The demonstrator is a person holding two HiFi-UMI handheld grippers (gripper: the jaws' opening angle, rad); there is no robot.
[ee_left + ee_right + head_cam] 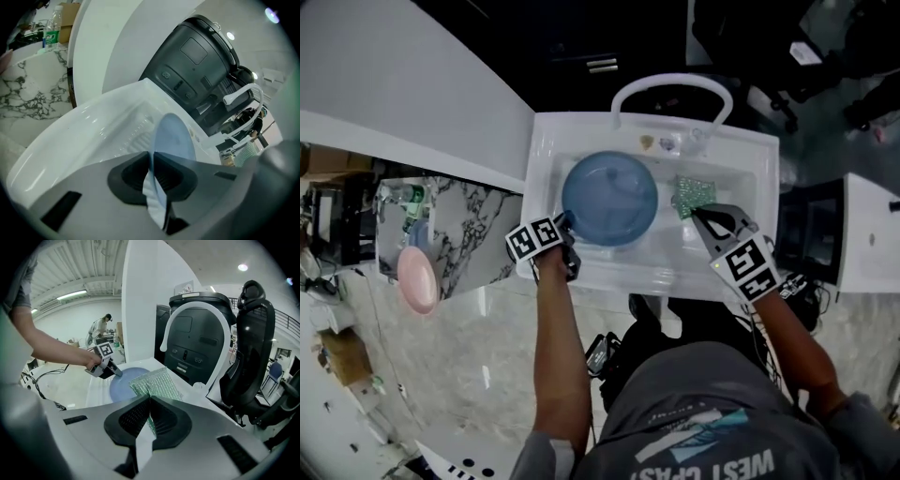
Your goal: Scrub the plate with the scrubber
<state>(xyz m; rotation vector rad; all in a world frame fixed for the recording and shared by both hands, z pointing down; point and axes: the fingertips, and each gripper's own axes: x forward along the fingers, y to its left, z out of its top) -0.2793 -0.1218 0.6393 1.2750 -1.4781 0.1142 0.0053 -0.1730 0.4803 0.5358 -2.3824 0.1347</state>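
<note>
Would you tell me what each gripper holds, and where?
Left gripper: blue plate, by its rim. Right gripper: green scrubber, by one edge.

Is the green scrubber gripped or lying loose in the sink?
Gripped: the right gripper has its jaws shut on the scrubber, which sticks out beyond them.

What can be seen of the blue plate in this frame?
The blue plate is round, plain and smooth, plastic-looking, unbroken. It faces up within the white sink, its near-left rim clamped in the left tool. The green scrubber, held in the right tool, is to its right, not touching it.
</note>
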